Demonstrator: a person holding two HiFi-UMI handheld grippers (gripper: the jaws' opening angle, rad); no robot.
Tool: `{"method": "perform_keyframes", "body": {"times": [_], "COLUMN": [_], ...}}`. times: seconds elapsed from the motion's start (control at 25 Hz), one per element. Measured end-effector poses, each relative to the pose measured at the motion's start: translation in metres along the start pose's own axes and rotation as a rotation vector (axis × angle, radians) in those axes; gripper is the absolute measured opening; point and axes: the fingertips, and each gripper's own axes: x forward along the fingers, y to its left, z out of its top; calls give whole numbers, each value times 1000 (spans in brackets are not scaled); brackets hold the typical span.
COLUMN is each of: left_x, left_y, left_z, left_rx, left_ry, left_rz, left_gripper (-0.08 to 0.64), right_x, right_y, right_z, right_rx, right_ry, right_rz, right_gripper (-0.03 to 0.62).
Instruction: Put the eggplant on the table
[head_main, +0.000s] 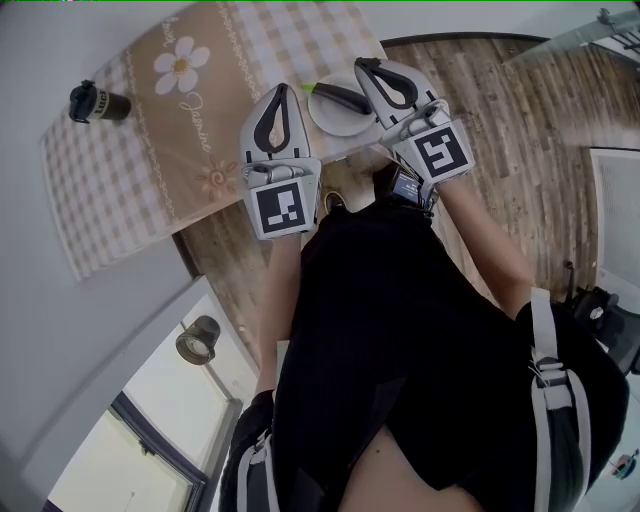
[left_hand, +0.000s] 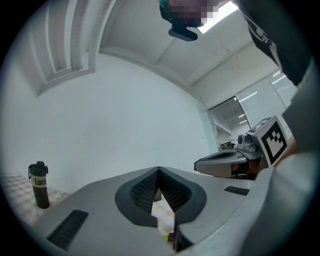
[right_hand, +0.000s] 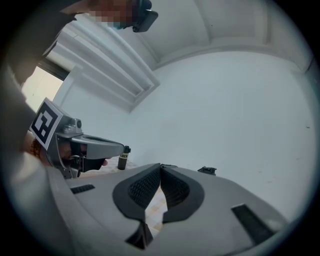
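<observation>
A dark eggplant (head_main: 340, 97) with a green stem lies on a white plate (head_main: 335, 120) near the table's front edge in the head view. My left gripper (head_main: 281, 88) hovers just left of the plate, shut with nothing in it; its pads meet at the tip (left_hand: 159, 170). My right gripper (head_main: 368, 63) hangs over the plate's right side, just beyond the eggplant's end, also shut and empty (right_hand: 161, 165). Neither gripper touches the eggplant. Both point level, side by side.
A beige checked tablecloth (head_main: 170, 130) with a flower print covers the table. A dark bottle (head_main: 98, 102) stands at its far left, also in the left gripper view (left_hand: 39, 185). Wooden floor (head_main: 520, 140) lies right of the table. White walls lie ahead.
</observation>
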Motion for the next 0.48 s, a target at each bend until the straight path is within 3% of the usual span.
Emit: {"method": "perform_keyframes", "body": {"times": [0.48], "left_x": [-5], "left_y": [-13], "left_z": [-23], "left_rx": [-9], "left_ry": [30], "left_rz": [-13], "left_gripper": [2], "right_x": [-16], "right_y": [10], "right_z": [-37], "right_rx": [52], "right_ry": [74], "right_rz": [0], "right_gripper": [6]}}
